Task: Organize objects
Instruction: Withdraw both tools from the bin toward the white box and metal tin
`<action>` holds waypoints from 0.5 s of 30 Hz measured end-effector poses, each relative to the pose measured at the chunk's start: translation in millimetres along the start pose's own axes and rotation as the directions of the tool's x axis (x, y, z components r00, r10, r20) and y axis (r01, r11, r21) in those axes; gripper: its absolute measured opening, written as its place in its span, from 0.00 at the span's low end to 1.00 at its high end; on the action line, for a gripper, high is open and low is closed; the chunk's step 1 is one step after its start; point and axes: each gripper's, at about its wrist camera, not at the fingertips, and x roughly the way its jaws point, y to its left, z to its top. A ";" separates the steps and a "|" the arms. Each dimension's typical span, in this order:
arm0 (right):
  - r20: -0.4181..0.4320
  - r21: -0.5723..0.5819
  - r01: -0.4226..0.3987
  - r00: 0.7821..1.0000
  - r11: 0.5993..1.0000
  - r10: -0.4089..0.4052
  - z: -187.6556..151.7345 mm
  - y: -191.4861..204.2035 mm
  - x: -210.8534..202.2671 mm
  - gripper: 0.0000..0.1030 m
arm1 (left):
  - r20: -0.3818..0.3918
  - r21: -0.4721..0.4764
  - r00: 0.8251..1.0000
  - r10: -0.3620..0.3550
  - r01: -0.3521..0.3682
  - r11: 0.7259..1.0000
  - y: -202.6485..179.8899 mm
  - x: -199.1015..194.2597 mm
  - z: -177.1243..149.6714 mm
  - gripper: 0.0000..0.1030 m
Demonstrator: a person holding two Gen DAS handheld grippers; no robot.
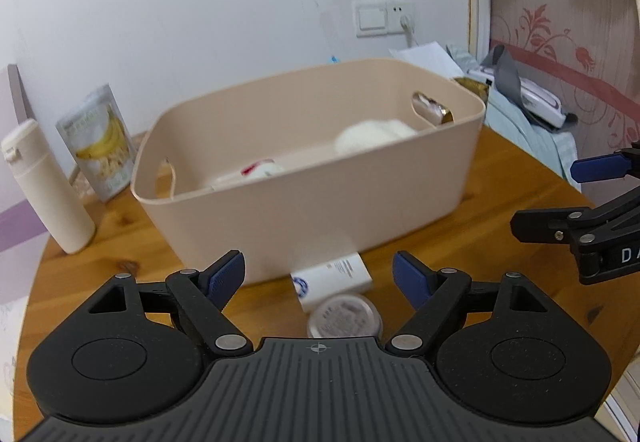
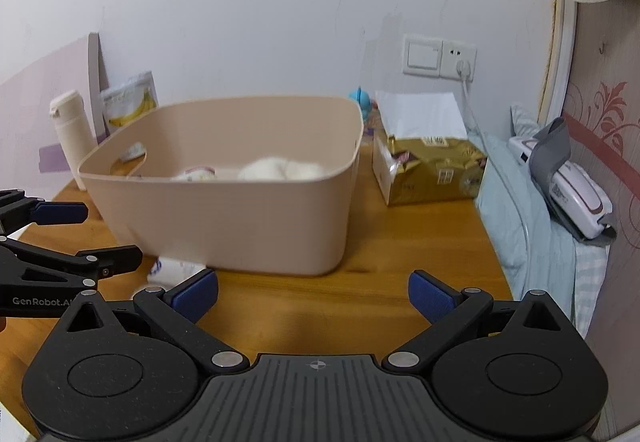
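Both tools, left tool (image 1: 318, 276) and right tool (image 2: 313, 296), are being held wide open, empty. Bin (image 1: 360, 198) is partly filled; jar (image 1: 344, 318) and box (image 1: 334, 278) at lower centre are waiting.

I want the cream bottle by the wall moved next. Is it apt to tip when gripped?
The cream bottle looks tall and narrow, so probably tippy if nudged high. Its smooth round wall may slip in the left gripper; grip low.

The blurred white items (image 1: 372, 136) inside the bin (image 1: 304, 202) cannot be identified, and the bin hides part of the white tube (image 1: 336, 276).
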 end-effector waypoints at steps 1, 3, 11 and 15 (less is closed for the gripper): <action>-0.007 0.000 0.000 1.000 1.000 0.000 -2.3 -0.1 1.5 1.00 | -0.007 -0.001 1.000 -0.003 0.003 1.000 -1.6 2.1 -2.0 0.80; -0.022 0.001 0.000 1.000 1.000 0.000 -7.0 -0.3 4.7 1.00 | -0.021 -0.004 1.000 -0.007 0.007 1.000 -3.9 6.5 -5.5 0.80; -0.072 0.006 0.004 0.997 1.000 -0.003 -19.6 1.2 20.3 1.00 | -0.079 -0.045 0.997 -0.022 0.018 0.999 -7.8 27.4 -17.3 0.80; -0.092 0.001 0.011 0.996 1.000 -0.011 -24.3 2.7 26.8 1.00 | -0.099 -0.061 0.995 -0.025 0.019 0.998 -8.7 36.5 -21.3 0.80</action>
